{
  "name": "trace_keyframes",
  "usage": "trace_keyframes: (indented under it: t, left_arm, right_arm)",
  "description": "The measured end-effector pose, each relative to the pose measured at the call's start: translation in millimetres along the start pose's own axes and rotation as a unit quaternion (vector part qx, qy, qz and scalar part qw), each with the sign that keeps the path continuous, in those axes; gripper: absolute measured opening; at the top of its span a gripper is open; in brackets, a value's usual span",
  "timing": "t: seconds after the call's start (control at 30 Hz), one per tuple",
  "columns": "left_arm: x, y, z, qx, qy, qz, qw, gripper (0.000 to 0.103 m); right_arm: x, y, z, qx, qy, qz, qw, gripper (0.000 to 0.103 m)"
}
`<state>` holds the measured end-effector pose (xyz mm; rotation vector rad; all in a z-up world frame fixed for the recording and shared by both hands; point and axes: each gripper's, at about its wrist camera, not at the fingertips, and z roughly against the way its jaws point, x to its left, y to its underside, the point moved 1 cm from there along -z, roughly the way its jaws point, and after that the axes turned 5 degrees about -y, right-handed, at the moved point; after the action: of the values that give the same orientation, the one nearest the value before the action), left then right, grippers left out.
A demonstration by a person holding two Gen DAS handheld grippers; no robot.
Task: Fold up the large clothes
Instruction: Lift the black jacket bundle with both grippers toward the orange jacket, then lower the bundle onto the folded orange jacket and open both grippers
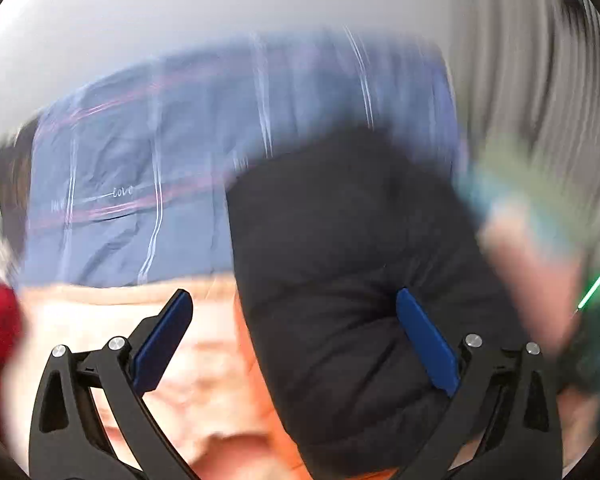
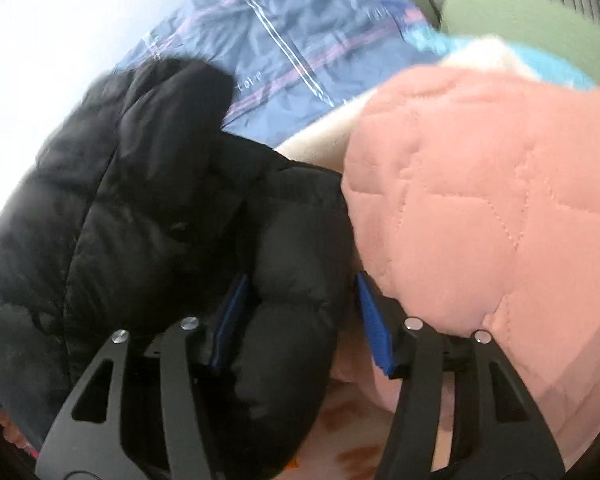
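We hold two claws over a bed with a big black puffy jacket (image 2: pixel 148 208) on it. It lies on a blue striped sheet (image 1: pixel 140 152) and partly on a pale blanket with orange marks (image 1: pixel 188 360).

Our left gripper (image 1: pixel 294 332) is spread wide. Nothing sits between its blue fingers (image 1: pixel 164 340). One finger is over the pale blanket and the other is over the jacket, and we cannot tell if it touches the cloth (this picture is very blurry). Something pinkish and green on the right side of that view is too smeared to name.

Our right gripper (image 2: pixel 300 320) is partly spread. A fat roll of the jacket bulges up between its fingers (image 2: pixel 374 328). The near finger is sunk in beside the puffy cloth, but the far finger has a clear gap from it. So we think the claw is not pinching the jacket, just sitting around it.

A pink quilted coat (image 2: pixel 480 200) lies just beside the jacket on the right, touching it. Behind that we see something cream and something light blue (image 2: pixel 520 60).

How far along are we? The jacket looks bunched into a thick lump, with one part lying over another. So we guess some folding is done. It is not neat or flat yet. The pink coat does not look folded either, as far as we can see.
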<state>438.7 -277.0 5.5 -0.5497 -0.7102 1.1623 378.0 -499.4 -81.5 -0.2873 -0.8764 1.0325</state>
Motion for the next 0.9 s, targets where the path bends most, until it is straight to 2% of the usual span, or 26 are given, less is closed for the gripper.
trace_keyframes:
  t: [0.03,0.07,0.13,0.2,0.23,0.33,0.43,0.53,0.6,0.7,0.83,0.9]
  left_arm:
    - [-14,10,-13,0.01,-0.029,-0.043,0.9986,0.102]
    - [-23,12,-15,0.004,-0.048,-0.066,0.9967,0.102]
    - [-23,27,-10,-0.003,-0.06,-0.078,0.9952,0.102]
    - [-16,25,-6,0.001,-0.04,-0.057,0.9976,0.102]
    - [-17,17,-11,0.0,-0.037,-0.054,0.9978,0.101]
    - [-15,9,12,-0.021,-0.038,-0.069,0.9966,0.101]
    - [-9,16,60,-0.065,-0.015,-0.081,0.9945,0.101]
    - [11,20,101,-0.098,0.004,-0.054,0.9937,0.102]
    - [29,36,137,-0.115,0.05,-0.015,0.992,0.102]
    - [46,70,177,-0.129,0.084,0.017,0.9879,0.102]
    - [57,138,231,-0.148,0.08,0.044,0.9848,0.102]
    - [58,168,250,-0.139,0.054,0.042,0.9879,0.102]
  right_arm:
    - [4,5,8,0.003,0.005,0.005,1.0,0.056]
    - [5,8,14,0.004,0.008,0.005,1.0,0.058]
    - [-2,8,40,-0.021,0.006,-0.011,1.0,0.067]
    - [-8,6,69,-0.052,-0.005,-0.033,0.998,0.074]
    - [-13,6,90,-0.072,-0.027,-0.05,0.996,0.075]
    - [-17,20,136,-0.099,-0.071,-0.069,0.99,0.077]
    - [-5,43,167,-0.104,-0.086,-0.041,0.99,0.078]
    - [17,78,205,-0.105,-0.083,0.024,0.991,0.079]
    - [34,101,224,-0.113,-0.057,0.072,0.989,0.082]
    - [59,148,256,-0.129,-0.014,0.131,0.983,0.091]
    - [69,202,291,-0.156,0.002,0.143,0.977,0.101]
    - [73,225,308,-0.168,0.004,0.136,0.976,0.101]
